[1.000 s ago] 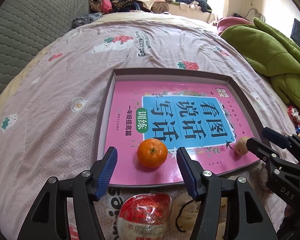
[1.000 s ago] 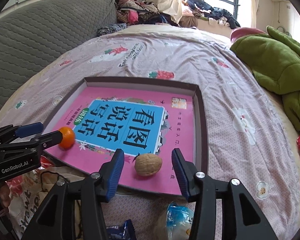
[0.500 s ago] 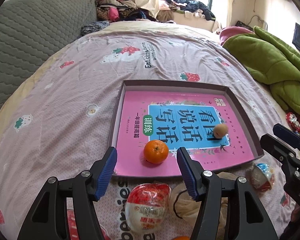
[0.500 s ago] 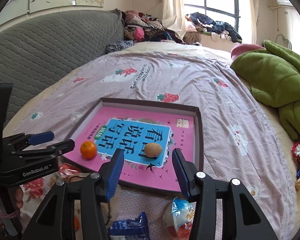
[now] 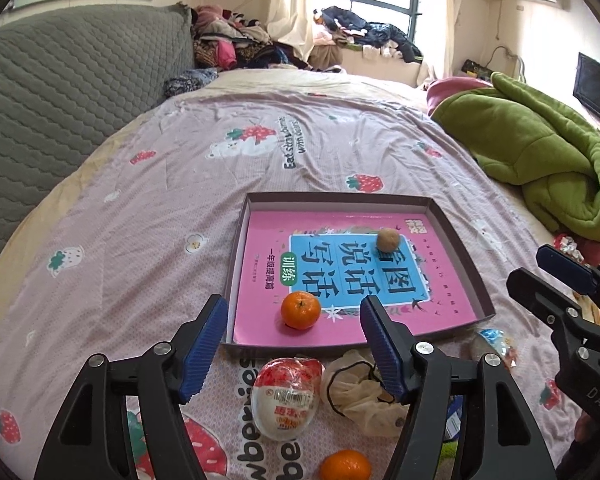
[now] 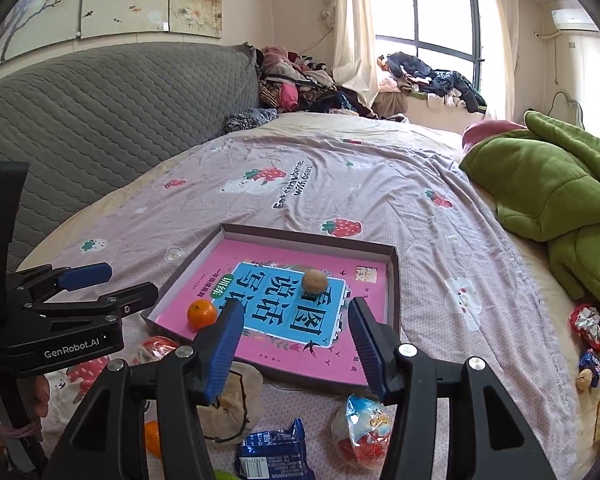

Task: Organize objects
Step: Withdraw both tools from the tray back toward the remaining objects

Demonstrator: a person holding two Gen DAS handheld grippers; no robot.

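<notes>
Bright daylight from the window [image 6: 444, 28], soft shadows, sharp focus, fisheye-bent edges.

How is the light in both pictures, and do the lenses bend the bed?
Left wrist view: daylight from the window, slightly overexposed; soft shadow beside the tangerine. Right wrist view: the window glares white. Both: sharp, bed bulges from fisheye, corners black.

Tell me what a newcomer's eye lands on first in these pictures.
The bright pink book lying in a shallow box on the strawberry-print bedspread stands out first. On it sit an orange mandarin near the front edge and a walnut farther back. At the right, a rumpled green blanket draws the eye next.
</notes>
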